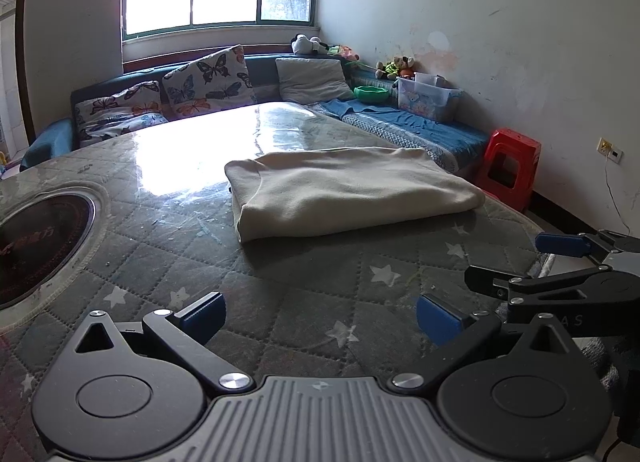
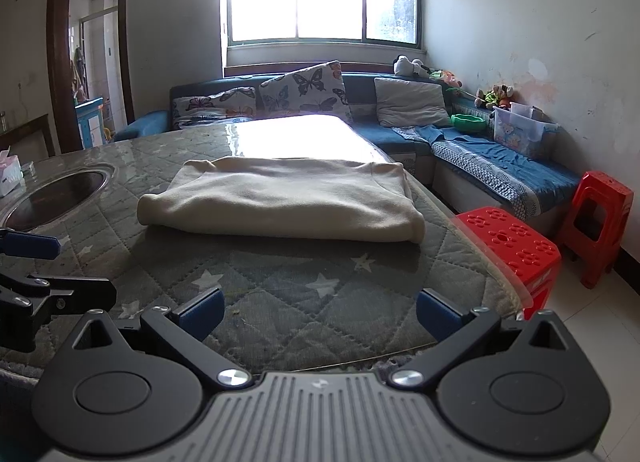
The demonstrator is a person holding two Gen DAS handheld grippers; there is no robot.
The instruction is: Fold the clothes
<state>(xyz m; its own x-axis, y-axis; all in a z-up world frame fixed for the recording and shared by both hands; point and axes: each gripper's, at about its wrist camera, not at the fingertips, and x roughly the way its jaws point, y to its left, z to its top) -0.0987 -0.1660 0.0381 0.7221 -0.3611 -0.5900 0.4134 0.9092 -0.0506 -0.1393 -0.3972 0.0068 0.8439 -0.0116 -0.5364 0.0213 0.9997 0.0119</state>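
1. Two views; in our left wrist view the left tongs (image 1: 320, 316) hang released and empty, the folded cream garment (image 1: 352, 190) at twelve o'clock on the quilted bench (image 1: 280, 302). A careless grab could undo its folds.
2. In our right wrist view the right tongs (image 2: 320, 312) gape empty; a red stool (image 2: 516, 246) sits at two o'clock, the sofa (image 2: 400, 134) beyond.

Bare quilted tabletop (image 2: 288, 294) is sitting open up to the folded cream garment (image 2: 280, 202); recessed round burner (image 1: 36, 238) is crowding the left side.
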